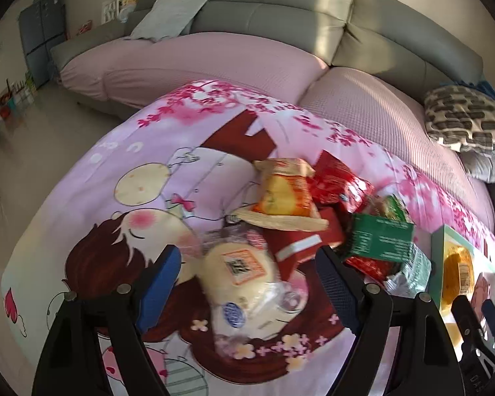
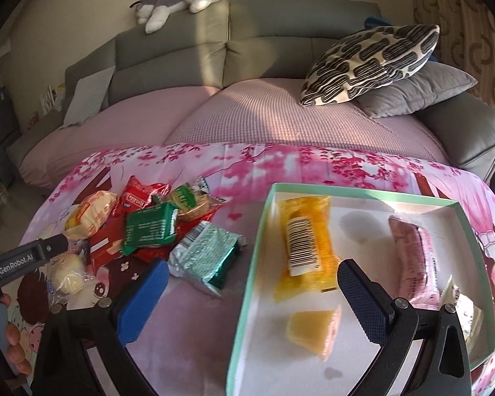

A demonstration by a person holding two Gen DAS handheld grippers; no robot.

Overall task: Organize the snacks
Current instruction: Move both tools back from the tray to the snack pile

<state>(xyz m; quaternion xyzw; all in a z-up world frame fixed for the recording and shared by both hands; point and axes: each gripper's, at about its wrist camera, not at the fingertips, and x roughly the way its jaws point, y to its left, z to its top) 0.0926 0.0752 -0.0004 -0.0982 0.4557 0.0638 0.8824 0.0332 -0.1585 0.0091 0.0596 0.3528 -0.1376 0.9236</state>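
Note:
A pile of wrapped snacks lies on a pink cartoon cloth (image 1: pixel 92 204). My left gripper (image 1: pixel 247 280) is open, its fingers on either side of a pale round bun in clear wrap (image 1: pixel 241 277), which also shows in the right wrist view (image 2: pixel 67 275). Behind it lie an orange-yellow packet (image 1: pixel 283 194), red packets (image 1: pixel 340 181) and a green packet (image 1: pixel 379 237). My right gripper (image 2: pixel 252 297) is open and empty over the near left rim of a green-edged white box (image 2: pixel 247 297). The box holds a yellow packet (image 2: pixel 305 244), a pink packet (image 2: pixel 412 260) and a small yellow snack (image 2: pixel 310 328).
A silver-green packet (image 2: pixel 208 257) lies between the pile and the box. A pink-covered sofa seat (image 2: pixel 247 115) runs behind the cloth, with a patterned cushion (image 2: pixel 369 62) and grey cushion (image 2: pixel 422 92) at right. A plush toy (image 2: pixel 175 0) lies on the sofa back.

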